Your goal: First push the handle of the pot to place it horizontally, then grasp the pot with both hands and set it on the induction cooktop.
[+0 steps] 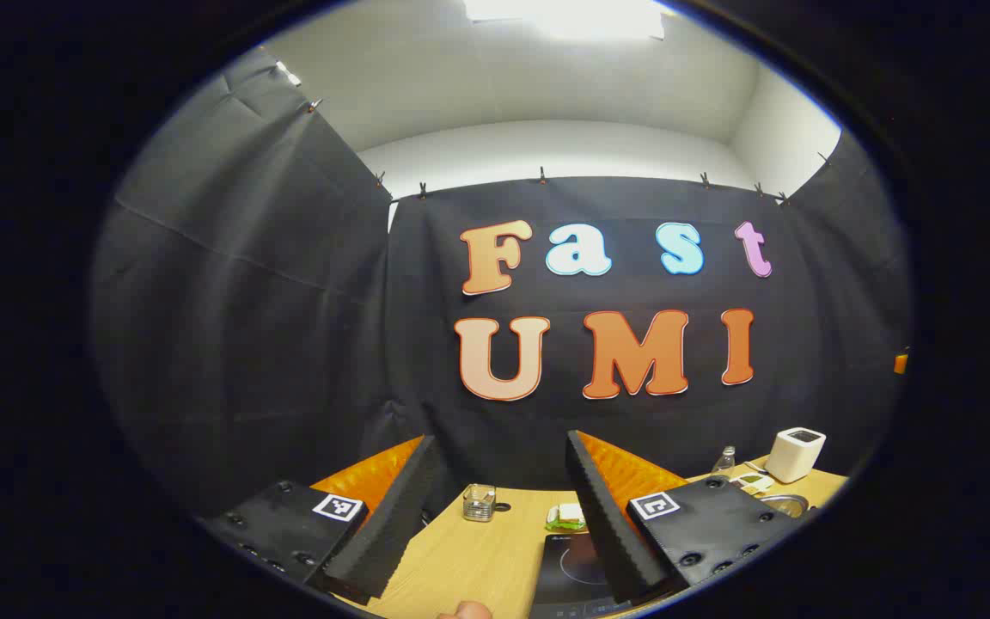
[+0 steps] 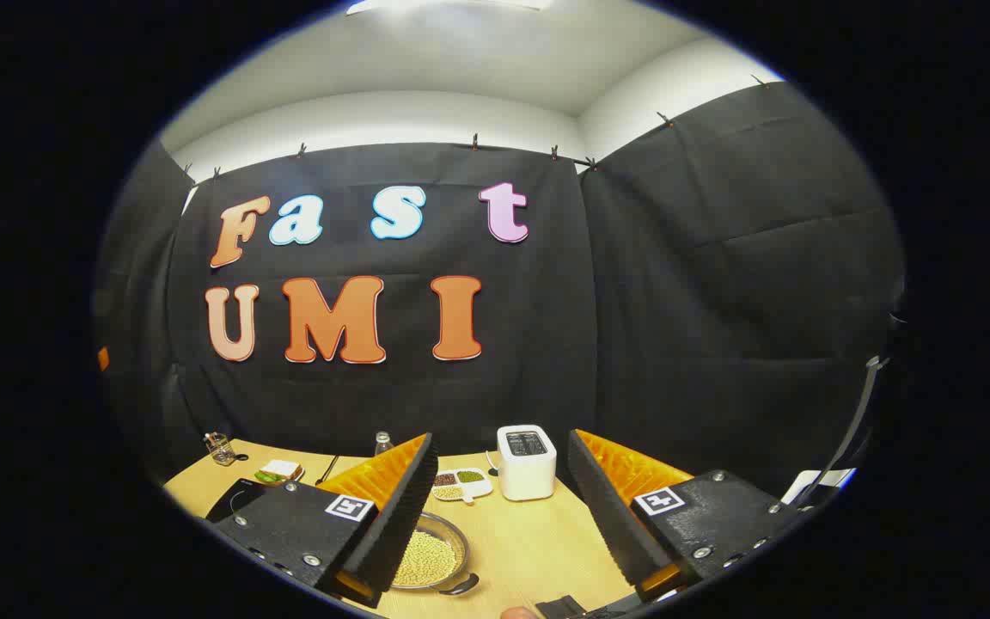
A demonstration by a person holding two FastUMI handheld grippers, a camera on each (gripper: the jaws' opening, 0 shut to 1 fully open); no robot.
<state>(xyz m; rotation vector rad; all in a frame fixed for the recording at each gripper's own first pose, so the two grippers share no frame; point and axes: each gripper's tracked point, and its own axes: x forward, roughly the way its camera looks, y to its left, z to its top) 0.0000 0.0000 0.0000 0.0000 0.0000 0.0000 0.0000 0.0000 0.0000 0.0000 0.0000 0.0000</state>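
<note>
- right gripper view: the pot (image 2: 430, 559), a shallow metal pan filled with pale beans, sits on the worktop (image 2: 529, 537) low in the frame, just left of centre, partly behind one finger of the right tongs (image 2: 499, 524).
- a short dark handle (image 2: 461, 587) juts from the pot's lower right rim toward the bottom of the frame; whether that already counts as horizontal i cannot tell.
- the right tongs stand wide, nothing between the fingers, raised above the worktop and touching nothing.
- left gripper view: the induction cooktop (image 1: 568, 567), a dark glass slab, lies bare at the bottom of the frame, partly behind one finger of the left tongs (image 1: 499, 516).
- the left tongs also stand wide and hold nothing.
- at the right edge of the same view a sliver of the pot's metal rim (image 1: 783, 503) shows, well apart from the cooktop.
- a white toaster (image 2: 525, 462) and a small divided dish (image 2: 461, 484) stand beyond the pot, clear of it.
- judgement: the task looks barely begun. the pot is not on the cooktop, neither tongs touches it, so the handle push, the two-handed grasp and the carry all seem left to do.
</note>
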